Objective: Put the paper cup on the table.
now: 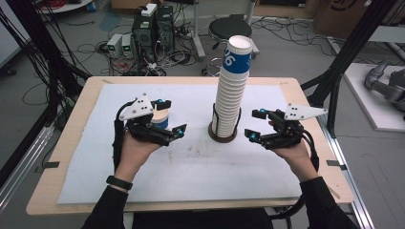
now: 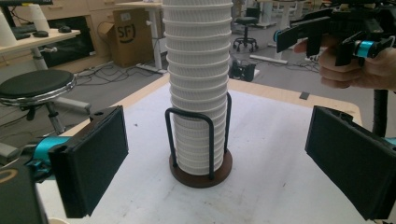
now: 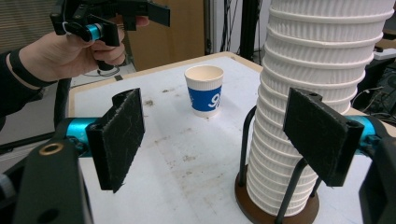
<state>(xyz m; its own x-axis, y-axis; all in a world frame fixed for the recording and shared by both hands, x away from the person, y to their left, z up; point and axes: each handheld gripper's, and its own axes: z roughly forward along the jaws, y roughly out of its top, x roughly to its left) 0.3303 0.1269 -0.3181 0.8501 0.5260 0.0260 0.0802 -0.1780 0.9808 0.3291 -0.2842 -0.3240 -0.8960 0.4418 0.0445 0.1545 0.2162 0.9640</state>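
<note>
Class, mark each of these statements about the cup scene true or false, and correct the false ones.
1. The cup stack stands in a wire holder on a round brown base. True.
2. The single cup lies on its side. False: it stands upright on the white mat.
3. The right gripper clamps the stack. False: its jaws are open beside it.
4. The left gripper holds nothing. True.

Both hands hold the left gripper (image 1: 168,117) and right gripper (image 1: 255,125) raised, fingers parted.
</note>
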